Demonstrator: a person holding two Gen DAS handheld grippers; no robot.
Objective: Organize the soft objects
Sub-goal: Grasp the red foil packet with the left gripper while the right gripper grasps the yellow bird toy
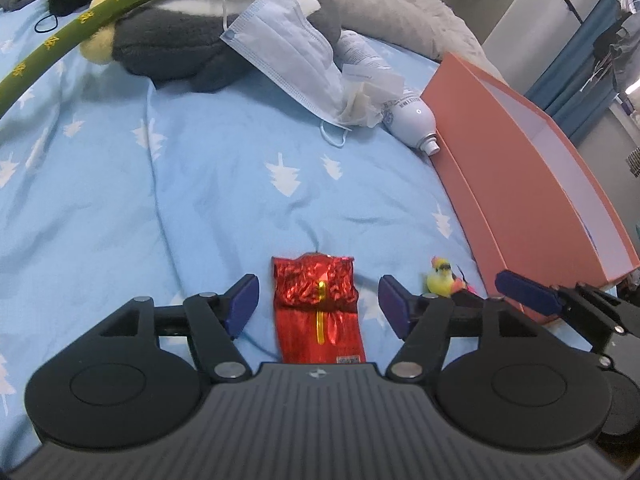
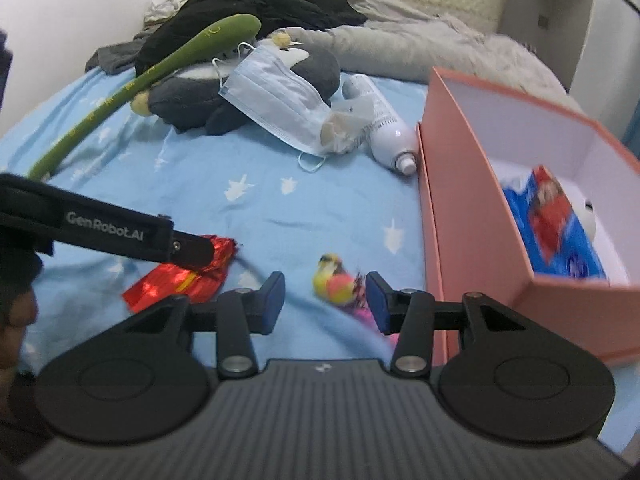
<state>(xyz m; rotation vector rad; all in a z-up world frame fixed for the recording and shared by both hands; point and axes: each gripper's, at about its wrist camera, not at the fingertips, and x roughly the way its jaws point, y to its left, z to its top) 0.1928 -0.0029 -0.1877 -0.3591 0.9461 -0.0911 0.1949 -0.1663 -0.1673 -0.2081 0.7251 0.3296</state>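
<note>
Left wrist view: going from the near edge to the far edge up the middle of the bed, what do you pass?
Left gripper, open, red foil pouch between its fingers → bare blue sheet → blue face mask → dark grey plush toy → grey blanket.

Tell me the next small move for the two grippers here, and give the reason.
Probably close the right gripper on the toy bird. Its jaws stand open on either side of the bird, not yet pressing it, and the pink box lies just beside it. The left gripper is likewise open around the red foil pouch on the bedsheet, so it could close next.
</note>
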